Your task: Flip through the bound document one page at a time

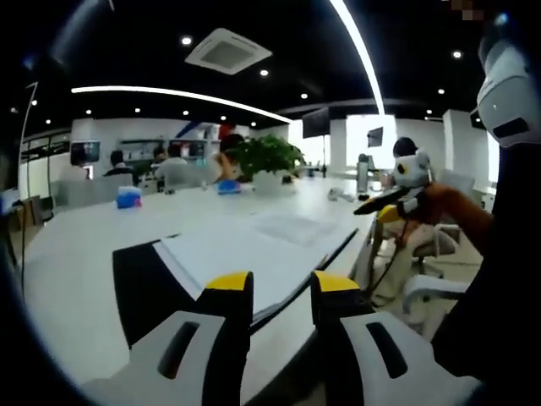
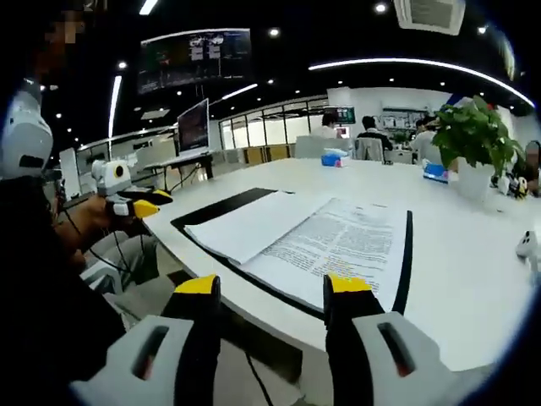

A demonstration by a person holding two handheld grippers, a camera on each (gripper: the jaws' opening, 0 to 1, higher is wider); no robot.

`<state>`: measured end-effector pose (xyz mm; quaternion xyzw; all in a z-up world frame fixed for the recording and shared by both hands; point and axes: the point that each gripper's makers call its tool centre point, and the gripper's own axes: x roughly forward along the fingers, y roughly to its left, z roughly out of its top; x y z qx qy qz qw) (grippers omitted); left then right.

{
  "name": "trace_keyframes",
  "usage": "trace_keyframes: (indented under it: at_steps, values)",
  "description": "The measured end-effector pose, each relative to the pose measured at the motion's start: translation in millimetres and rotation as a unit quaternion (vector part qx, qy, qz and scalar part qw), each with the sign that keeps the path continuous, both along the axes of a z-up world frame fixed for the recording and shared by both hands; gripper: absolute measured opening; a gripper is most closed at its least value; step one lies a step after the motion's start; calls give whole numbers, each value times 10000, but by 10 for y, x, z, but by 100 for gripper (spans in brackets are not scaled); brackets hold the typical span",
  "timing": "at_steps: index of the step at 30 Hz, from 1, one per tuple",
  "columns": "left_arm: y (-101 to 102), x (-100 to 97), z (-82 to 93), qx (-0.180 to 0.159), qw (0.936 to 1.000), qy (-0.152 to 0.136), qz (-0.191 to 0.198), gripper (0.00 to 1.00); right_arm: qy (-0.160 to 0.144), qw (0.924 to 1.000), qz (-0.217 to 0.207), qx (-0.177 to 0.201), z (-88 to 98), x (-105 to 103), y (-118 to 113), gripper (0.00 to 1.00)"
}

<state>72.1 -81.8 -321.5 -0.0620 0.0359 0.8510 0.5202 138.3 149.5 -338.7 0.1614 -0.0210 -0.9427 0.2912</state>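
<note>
The bound document (image 2: 325, 239) lies open on a black cover near the edge of the white table (image 2: 473, 279), with printed text on its right page and a blank-looking left page. In the left gripper view the same document (image 1: 254, 254) sits just beyond my left gripper (image 1: 281, 288), whose yellow-tipped jaws stand open with nothing between them. My right gripper (image 2: 272, 288) is also open and empty, hovering off the table's near edge in front of the document. The right gripper (image 1: 397, 193) is seen held in the air at the right. The left gripper (image 2: 127, 200) is likewise in the air at the left.
A potted plant (image 2: 473, 139) stands on the table beyond the document, with a blue tissue box (image 2: 335, 158) farther back. Several people sit at the far end. Office chairs (image 1: 427, 254) stand beside the table edge. A monitor (image 2: 193, 127) is on another desk.
</note>
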Motion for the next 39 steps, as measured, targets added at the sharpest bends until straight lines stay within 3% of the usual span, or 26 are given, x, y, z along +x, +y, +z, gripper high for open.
trace_keyframes:
  at_steps: [1, 3, 14, 19, 24, 27, 31, 39]
  values:
    - [12, -1, -4, -10, 10000, -8, -13, 29, -66, 9997, 9, -255, 29, 37, 7, 49]
    - [24, 1, 0, -16, 10000, 1, -24, 29, -80, 9992, -72, -397, 45, 61, 80, 49]
    - [155, 36, -51, -201, 9993, -102, -301, 31, -268, 9982, -506, -198, -94, 205, 482, 53]
    - [274, 66, -30, -136, 9989, -130, -440, 32, -301, 9978, -576, -93, -91, 216, 529, 53]
    - [347, 122, -104, -304, 9975, -267, -576, 36, -233, 9980, -582, -105, -91, 218, 553, 53]
    - [439, 237, -217, -602, 9927, -505, -916, 36, -258, 9974, -654, -140, -140, 215, 613, 52]
    - [643, 379, -292, -957, 9853, -440, -1346, 38, -304, 9971, -678, -142, -191, 223, 666, 52]
    - [1044, 448, -348, -1476, 9720, -327, -1801, 37, -307, 9981, -528, 93, -255, 340, 768, 54]
